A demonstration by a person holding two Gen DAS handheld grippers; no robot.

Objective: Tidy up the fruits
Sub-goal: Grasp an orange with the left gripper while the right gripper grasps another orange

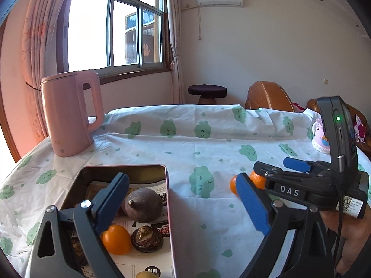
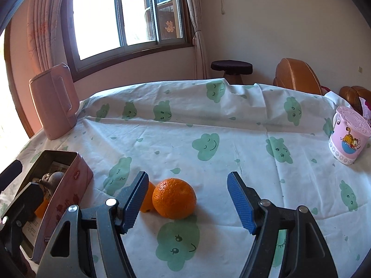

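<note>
Am holding right gripper [image 2: 187, 199] wide, empty, framing near orange [image 2: 174, 198] on tablecloth [image 2: 231, 139]; smaller orange [image 2: 148, 198] touching its left. Left gripper [image 1: 183, 199] wide, empty, over tin box [image 1: 169, 208]. Advice: centre pads, avoid smaller fruit, squeeze gently.

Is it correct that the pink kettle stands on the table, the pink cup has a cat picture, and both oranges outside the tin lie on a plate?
Not quite. The kettle and the cup are as you say, but the two oranges outside the tin lie directly on the tablecloth, not on a plate. The right wrist view shows this.
</note>
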